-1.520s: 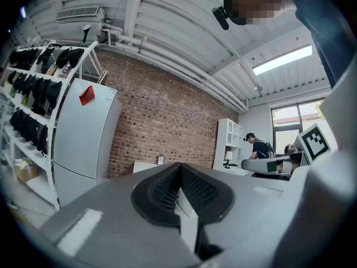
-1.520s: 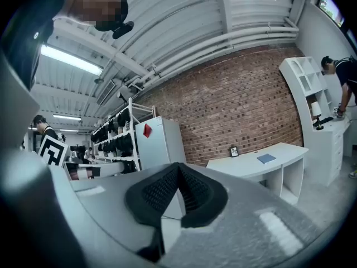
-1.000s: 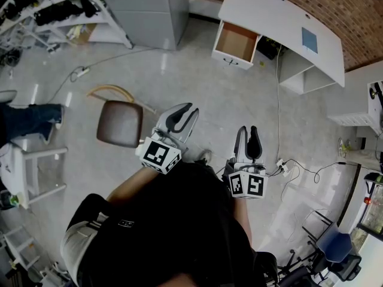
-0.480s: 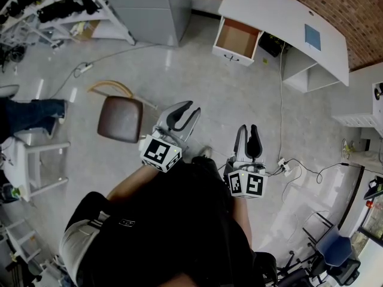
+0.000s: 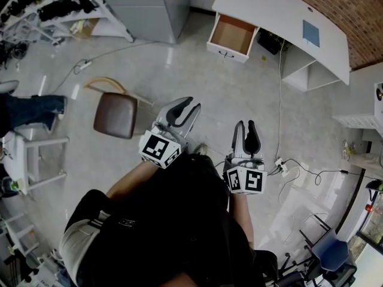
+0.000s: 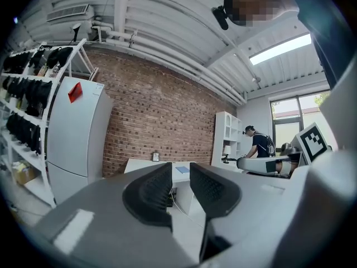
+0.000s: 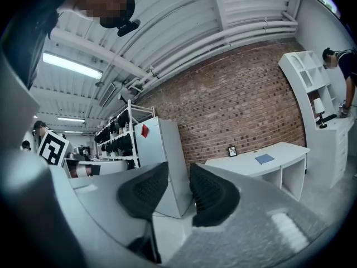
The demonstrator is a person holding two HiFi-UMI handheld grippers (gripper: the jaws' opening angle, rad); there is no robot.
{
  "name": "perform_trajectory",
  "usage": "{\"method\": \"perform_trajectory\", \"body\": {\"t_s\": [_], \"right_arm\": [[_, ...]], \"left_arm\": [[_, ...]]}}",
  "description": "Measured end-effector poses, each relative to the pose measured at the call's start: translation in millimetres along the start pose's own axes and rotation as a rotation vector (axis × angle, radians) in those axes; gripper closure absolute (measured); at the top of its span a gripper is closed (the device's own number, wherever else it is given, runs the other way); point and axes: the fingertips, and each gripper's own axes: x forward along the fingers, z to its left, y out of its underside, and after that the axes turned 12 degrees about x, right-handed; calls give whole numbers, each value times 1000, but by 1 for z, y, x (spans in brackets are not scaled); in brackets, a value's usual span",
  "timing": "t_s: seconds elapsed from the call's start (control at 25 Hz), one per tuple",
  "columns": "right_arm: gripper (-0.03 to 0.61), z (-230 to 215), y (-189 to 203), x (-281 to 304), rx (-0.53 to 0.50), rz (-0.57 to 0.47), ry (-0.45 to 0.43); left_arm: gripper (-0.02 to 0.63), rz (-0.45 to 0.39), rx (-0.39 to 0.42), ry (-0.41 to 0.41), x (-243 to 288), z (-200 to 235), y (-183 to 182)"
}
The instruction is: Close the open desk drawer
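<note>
The white desk point(image 5: 281, 11) stands against the brick wall at the top of the head view. Its drawer point(image 5: 230, 34) is pulled out, showing a bare wooden inside. Both grippers are held level over the floor, well short of the desk. My left gripper point(image 5: 184, 106) is open with nothing between its pads; its jaws have just been opening. My right gripper point(image 5: 246, 126) is also open and empty; its jaws have just been closing a little. The left gripper view shows the left gripper point(image 6: 180, 175) in front of the desk point(image 6: 139, 164). In the right gripper view the right gripper point(image 7: 178, 175) stands left of the desk point(image 7: 262, 163).
A brown-seated chair point(image 5: 118, 115) stands on the floor left of my left gripper. A grey cabinet point(image 5: 149, 8) and shelves of dark items point(image 5: 54, 5) line the far left. Cables and a power strip point(image 5: 281, 165) lie at the right. A seated person's leg point(image 5: 30, 111) shows at the left edge.
Both grippers have been carried a little forward across the floor toward the desk. The chair and the drawer have shifted slightly in the head view.
</note>
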Motion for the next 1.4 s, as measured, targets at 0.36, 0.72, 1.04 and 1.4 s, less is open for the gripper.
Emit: {"method": "perform_trajectory", "body": {"t_s": [0.36,0.72,1.04,1.4], "right_arm": [[460,-19,-3,42,6,21,-18],[460,-46,-3,131,3,40,7],[460,-68,-3,237,-18,89,37],[460,-86,1,333,-60,179,71]], "left_arm": [[497,13,10,-22,36,27,3],[506,19,-4,31,110,82,23],[506,-6,65,73,189,153,27],[497,74,171,172,249,223,46]]}}
